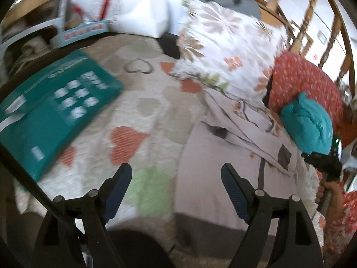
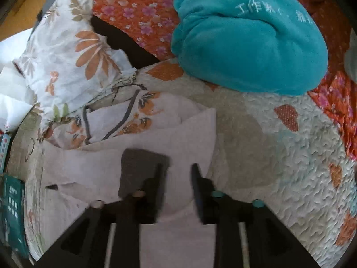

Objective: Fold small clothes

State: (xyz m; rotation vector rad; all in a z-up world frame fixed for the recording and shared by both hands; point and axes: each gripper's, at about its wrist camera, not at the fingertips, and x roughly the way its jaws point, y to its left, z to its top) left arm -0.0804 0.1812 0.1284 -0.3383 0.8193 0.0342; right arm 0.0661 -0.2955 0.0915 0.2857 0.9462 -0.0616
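1 pale lilac garment w/ dark patch lies flat on the quilted heart bedspread. Right tongs over it, jaws part open, nothing gripped. Left tongs wide open, empty, at its left edge. Around: 1 floral pillow, 1 teal bundle on 1 orange floral cushion, 1 teal box at left.

**Blur and cut edges**

The teal box is smeared by motion, its print unreadable, and the frame edge cuts its left end. White lettering on the teal bundle is too soft to read. The right gripper shows blurred fingers over the pale garment.
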